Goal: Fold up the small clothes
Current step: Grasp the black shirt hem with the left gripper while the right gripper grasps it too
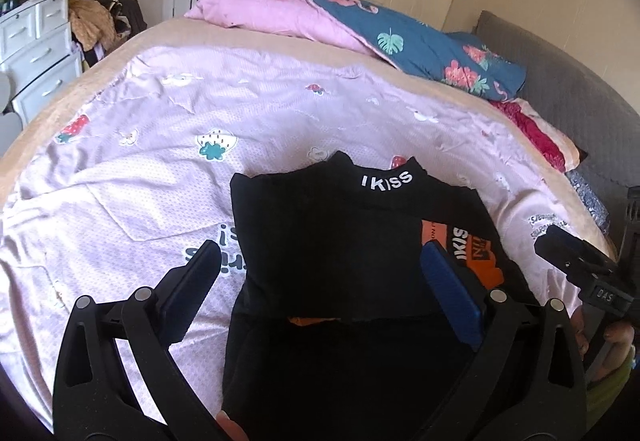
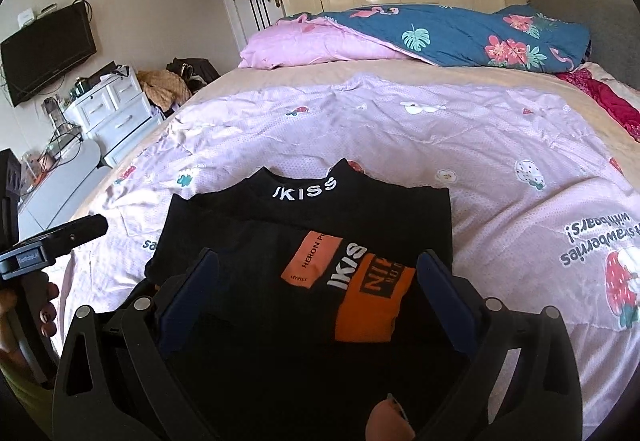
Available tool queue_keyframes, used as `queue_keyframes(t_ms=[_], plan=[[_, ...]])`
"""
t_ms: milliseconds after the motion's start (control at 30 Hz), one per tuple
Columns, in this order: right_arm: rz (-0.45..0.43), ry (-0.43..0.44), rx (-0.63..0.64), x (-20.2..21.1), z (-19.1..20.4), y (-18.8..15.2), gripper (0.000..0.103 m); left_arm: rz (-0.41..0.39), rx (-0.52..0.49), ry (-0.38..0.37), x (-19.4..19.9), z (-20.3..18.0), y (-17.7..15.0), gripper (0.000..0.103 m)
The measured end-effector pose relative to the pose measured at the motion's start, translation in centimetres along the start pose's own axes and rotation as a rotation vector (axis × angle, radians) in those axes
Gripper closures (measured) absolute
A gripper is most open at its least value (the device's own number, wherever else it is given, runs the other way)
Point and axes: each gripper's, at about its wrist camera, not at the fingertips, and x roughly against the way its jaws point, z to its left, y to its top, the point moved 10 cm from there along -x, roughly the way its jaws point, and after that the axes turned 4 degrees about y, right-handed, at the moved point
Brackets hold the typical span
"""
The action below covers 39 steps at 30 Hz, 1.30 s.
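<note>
Wide-open left hand-held gripper (image 1: 320,273) and right hand-held gripper (image 2: 318,273), empty, over folded black top (image 2: 304,225); collar pointing away toward quilt (image 2: 460,33), lengthwise on bed (image 2: 400,73).

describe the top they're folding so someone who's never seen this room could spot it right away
Start at the bed, covered by a pale pink sheet printed with strawberries. Near its front edge, just ahead of both open grippers, lies a black top. It is the only dark garment on the sheet, with white IKISS lettering on the collar and orange patches on the front.
</note>
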Motion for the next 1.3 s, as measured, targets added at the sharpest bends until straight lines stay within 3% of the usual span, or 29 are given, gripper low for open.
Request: queue_keyframes(t_ms=[200, 567, 1300], plan=[[-0.02, 0.008, -0.016, 1.6, 0.4, -0.5, 0.004, 0.009, 0.032, -0.029, 1.1, 0.0, -1.5, 0.009], [-0.022, 0.002, -0.008, 4.4, 1.1, -2.4, 0.004, -0.006, 0.042, -0.001, 3.7, 1.3, -3.2, 0.009], [0.044, -0.069, 0.003, 9.2, -1.1, -8.6, 0.004, 0.108, 0.054, 0.095, 7.1, 6.3, -11.7, 0.009]])
